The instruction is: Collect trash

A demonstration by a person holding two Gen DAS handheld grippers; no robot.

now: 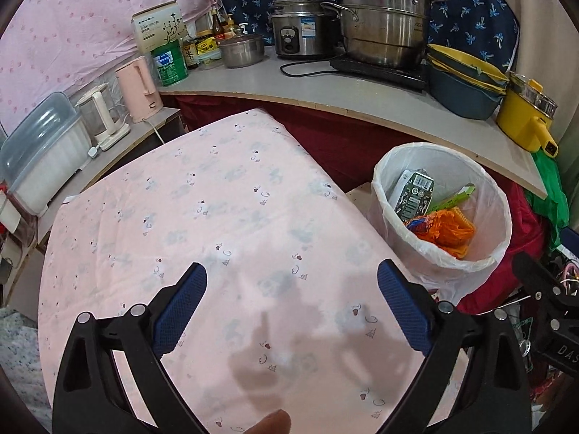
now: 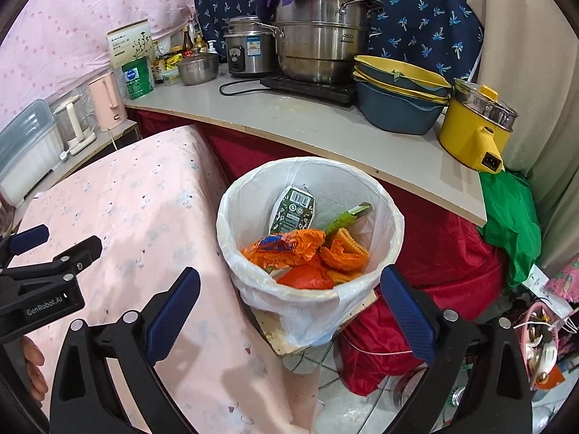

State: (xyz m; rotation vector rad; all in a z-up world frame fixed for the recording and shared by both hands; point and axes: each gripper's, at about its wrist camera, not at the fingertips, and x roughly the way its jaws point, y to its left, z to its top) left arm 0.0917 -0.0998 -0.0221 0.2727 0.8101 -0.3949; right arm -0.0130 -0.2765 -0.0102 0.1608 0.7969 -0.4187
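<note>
Right wrist: 1 bin (image 2: 392, 231) w/ 2 orange wrappers (image 2: 286, 249), 1 carton (image 2: 293, 209).

We read "GenRobot.AI" on the left tool (image 2: 25, 242) body, "ASD" on the steel steamer pot (image 2: 322, 50), and "DAS" on the right tool (image 1: 521, 264).

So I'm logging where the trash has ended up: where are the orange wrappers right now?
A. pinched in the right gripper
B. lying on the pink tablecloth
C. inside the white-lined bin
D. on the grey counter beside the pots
C: the orange wrappers lie inside the white-lined bin next to a dark carton, while the left gripper and the right gripper are both open and hold nothing.
</note>
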